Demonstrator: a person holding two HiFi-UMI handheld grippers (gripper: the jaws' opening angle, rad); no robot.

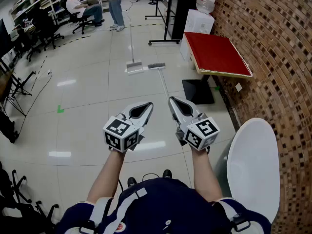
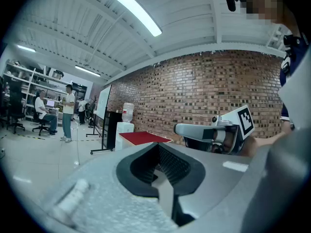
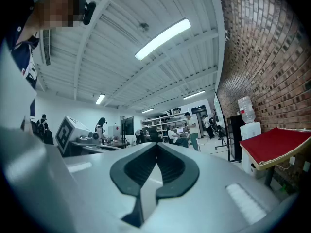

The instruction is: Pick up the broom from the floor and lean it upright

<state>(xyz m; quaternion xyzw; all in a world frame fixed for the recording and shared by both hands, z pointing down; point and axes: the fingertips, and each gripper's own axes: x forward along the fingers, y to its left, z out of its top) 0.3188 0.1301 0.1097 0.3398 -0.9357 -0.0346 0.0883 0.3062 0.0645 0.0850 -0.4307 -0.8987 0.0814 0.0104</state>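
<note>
Broom [image 1: 157, 66] lies far ahead, red table [image 1: 214, 53] to its right; your closed, empty right gripper [image 1: 172, 100] hides its handle end; left gripper [image 1: 148, 105] closed, empty too.

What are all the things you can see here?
grey-headed broom with thin pale handle: one, grey, flat on the floor
grey floor tool, upright handle: one, grey, left of broom's head
red-topped table: one, red, right side
white water dispenser: one, white, behind the table
white round seat: one, white, lower right
seated person: one, white top, far back left
standing person: one, blue jeans, beside them
left gripper: one, grey, shut, empty
right gripper: one, grey, shut, empty
</note>
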